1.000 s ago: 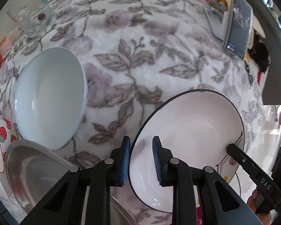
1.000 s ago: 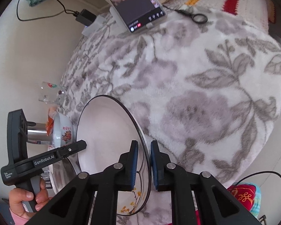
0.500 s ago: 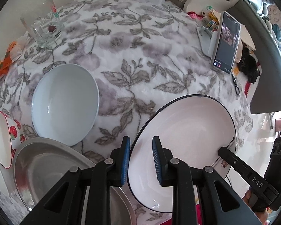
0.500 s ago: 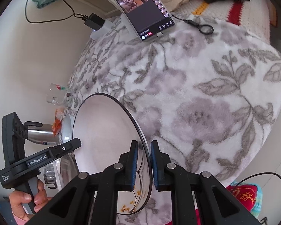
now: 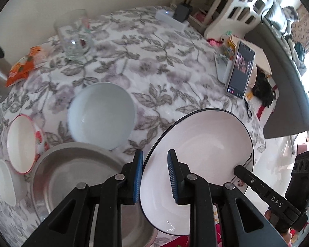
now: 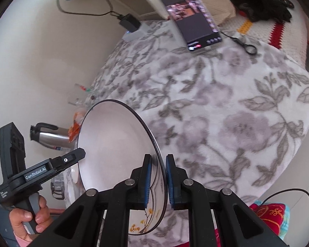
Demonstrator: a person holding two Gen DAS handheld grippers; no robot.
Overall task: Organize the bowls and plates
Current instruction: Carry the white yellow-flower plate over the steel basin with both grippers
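Note:
A white plate with a black rim [image 5: 199,150] [image 6: 117,150] is held tilted above the floral tablecloth. My left gripper [image 5: 155,177] is shut on its near left rim. My right gripper [image 6: 158,182] is shut on its opposite rim, near a yellow flower print; its black body also shows in the left wrist view [image 5: 263,193]. On the table to the left lie a plain white bowl [image 5: 102,115], a strawberry-patterned bowl [image 5: 21,144], a small white dish [image 5: 4,181] and a metal plate [image 5: 78,179].
A glass mug [image 5: 74,35] and an orange packet [image 5: 23,65] stand at the back left. A phone [image 5: 240,70] leans upright at the right, with scissors [image 5: 248,109] beside it. A steel flask [image 6: 49,136] stands by the wall. A charger [image 6: 129,23] lies at the table's far edge.
Both grippers have lifted the plate higher and drawn it back from the table. The left view takes in more of the table and more dishes at the left.

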